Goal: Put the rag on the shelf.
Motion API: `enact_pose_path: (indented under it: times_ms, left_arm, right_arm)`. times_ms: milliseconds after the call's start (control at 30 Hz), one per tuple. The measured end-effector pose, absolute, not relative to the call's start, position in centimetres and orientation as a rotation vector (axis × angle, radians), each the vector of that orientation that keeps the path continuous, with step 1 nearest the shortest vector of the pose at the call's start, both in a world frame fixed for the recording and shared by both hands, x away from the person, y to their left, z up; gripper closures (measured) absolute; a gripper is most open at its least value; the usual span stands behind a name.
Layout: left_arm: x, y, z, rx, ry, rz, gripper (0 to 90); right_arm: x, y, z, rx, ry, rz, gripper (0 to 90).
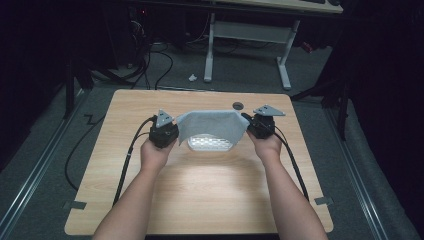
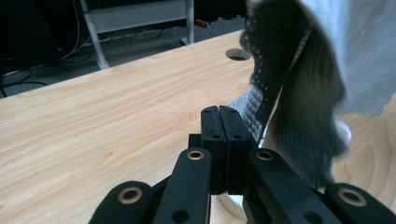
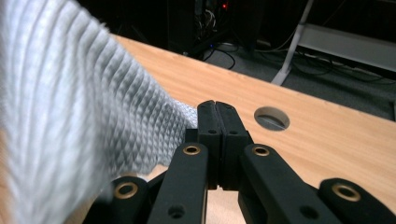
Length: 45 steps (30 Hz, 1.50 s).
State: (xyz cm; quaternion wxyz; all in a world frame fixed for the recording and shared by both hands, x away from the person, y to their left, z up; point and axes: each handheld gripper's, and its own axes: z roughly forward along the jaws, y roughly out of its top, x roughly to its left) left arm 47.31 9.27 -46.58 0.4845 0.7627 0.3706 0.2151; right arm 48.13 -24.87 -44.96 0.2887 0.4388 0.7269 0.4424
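A grey waffle-textured cloth [image 1: 212, 124] hangs spread between the two grippers above the middle of the wooden table [image 1: 200, 200]. My left gripper [image 1: 175, 125] pinches its left upper corner, and my right gripper [image 1: 247, 120] pinches the right upper corner. In the left gripper view the black jaws [image 2: 219, 114] are shut, and the cloth [image 2: 299, 93] runs into them from the right. In the right gripper view the jaws [image 3: 217, 109] are shut, and the cloth [image 3: 70, 107] reaches them from the left. Below the cloth lies a bright white dotted patch [image 1: 210, 144]; I cannot tell whether it belongs to the cloth.
A round hole [image 1: 238, 105] is cut in the table near its far edge, just behind the cloth. Beyond the table stands a white desk frame [image 1: 284, 65], with cables [image 1: 165, 65] on the grey floor. Each gripper's black cable [image 1: 127, 160] trails back over the tabletop.
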Motion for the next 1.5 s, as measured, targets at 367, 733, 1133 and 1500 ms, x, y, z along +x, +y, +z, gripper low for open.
enact_pose_path:
  times_ms: [367, 733, 1133, 1500]
  left_arm:
    - [47.3, 9.5, -48.1, 1.854, 0.924, 0.484, 86.7]
    - [47.1, 10.5, -47.6, 1.836, 0.957, 0.518, 72.3]
    - [47.0, 12.1, -46.7, 1.813, 1.001, 0.563, 71.3]
    - [45.3, 13.5, -46.7, 1.792, 1.046, 0.597, 70.1]
  right_arm:
    - [47.6, -24.5, -46.8, 1.167, 1.983, 1.152, 90.0]
    - [47.4, -25.6, -46.6, 1.191, 1.962, 1.169, 84.6]
    - [47.3, -27.5, -45.0, 1.236, 1.882, 1.202, 80.0]
    - [45.3, -27.3, -44.3, 1.214, 1.866, 1.195, 72.2]
